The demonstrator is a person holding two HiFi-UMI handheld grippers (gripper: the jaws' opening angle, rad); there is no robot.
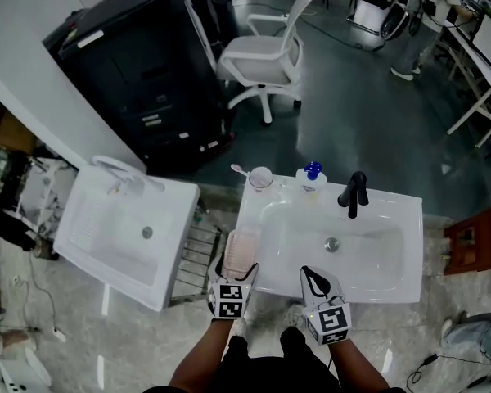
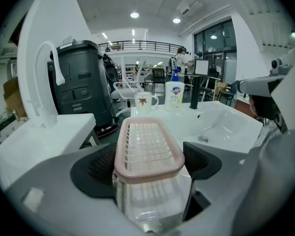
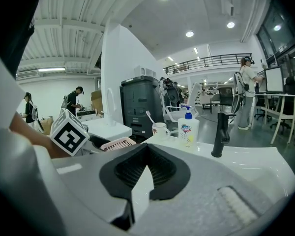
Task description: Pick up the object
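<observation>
Here, left gripper: mine [image 1: 236, 268] is closed on the soap dish [image 2: 148, 144]. The dark pads press its clear base from both sides, and the pink rim sits above them.
Soap dish: it lies lengthwise between the jaws, over the near left corner of the counter [image 1: 393, 289]. I cannot tell whether it is clear of the surface.
Right gripper: mine [image 1: 314, 277] has its jaws together with nothing between them. It is at the near edge of the counter, just to the right of the left gripper.
Basin: the white bowl [image 1: 368, 256] is sunk in the counter, beyond both grippers.
Far edge: a black tap [image 1: 353, 193] stands behind the basin. A soap bottle [image 1: 312, 177] with a blue pump is to its left. Further left is a cup [image 1: 261, 178] with a toothbrush [image 1: 240, 169] in it.
Left side: a second white sink [image 1: 123, 228] stands apart from the counter, set at an angle to it.
Beyond: a black machine [image 1: 139, 72] and a white chair [image 1: 266, 56] are on the floor.
</observation>
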